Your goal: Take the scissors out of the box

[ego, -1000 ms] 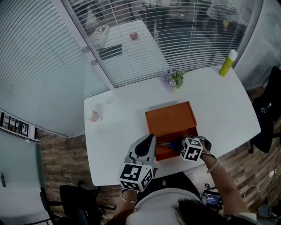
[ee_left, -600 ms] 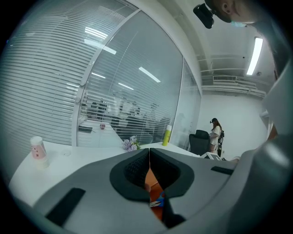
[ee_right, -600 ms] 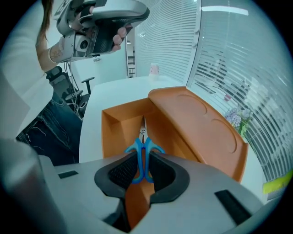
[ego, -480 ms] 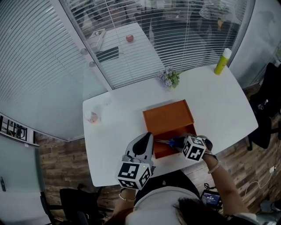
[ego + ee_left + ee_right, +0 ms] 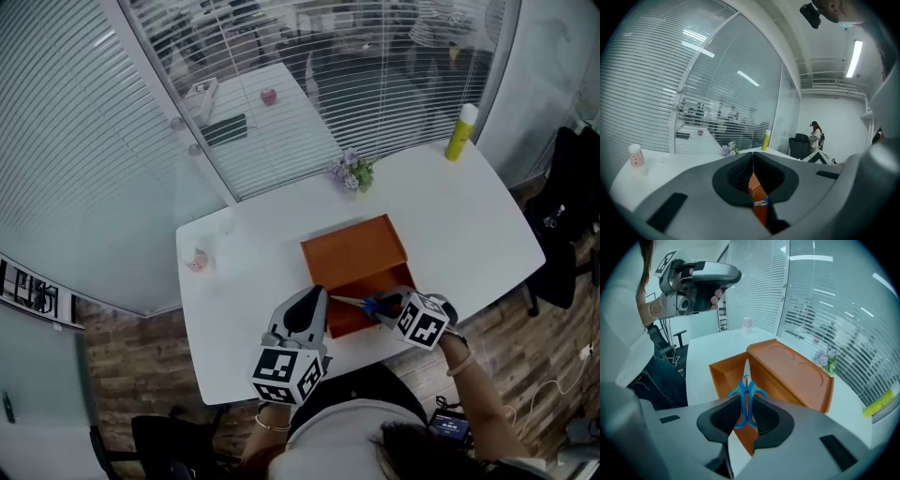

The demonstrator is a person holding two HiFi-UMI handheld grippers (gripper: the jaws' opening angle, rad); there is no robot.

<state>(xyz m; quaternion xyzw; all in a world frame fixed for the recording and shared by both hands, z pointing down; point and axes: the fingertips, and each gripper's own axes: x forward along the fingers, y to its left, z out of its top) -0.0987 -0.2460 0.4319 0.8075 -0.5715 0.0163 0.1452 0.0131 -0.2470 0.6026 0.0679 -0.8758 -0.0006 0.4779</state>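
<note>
Right gripper view tells you most of it: the right gripper (image 5: 746, 409) is clamped on the blue handle loops of the scissors (image 5: 746, 389), one pad on each side. The scissors run straight out ahead of it, so their long axis pretty much lines up with the way the gripper points. The handles sit between the pads and the closed blades stick out past the fingertips, away from the hand.

The box (image 5: 723, 371) lies ahead of and below those fingertips. Its lid (image 5: 797, 376) is swung back on the far side. The blade tip hangs over the open tray, so I'd say the scissors aren't clear of the box yet, though I can't tell how high above the rim they are.

Head view has the blades aimed across the tray toward the left gripper (image 5: 313, 302), which sits just off the box's other near corner. The blade tip is close to it. Its jaws are together with nothing between them, and I can't tell if it's touching the box.

So the right hand is obviously the one doing the job. My guess is the next move is pulling up and back along the handle end. The left gripper is right where the point is aimed, so that's the thing to watch.
</note>
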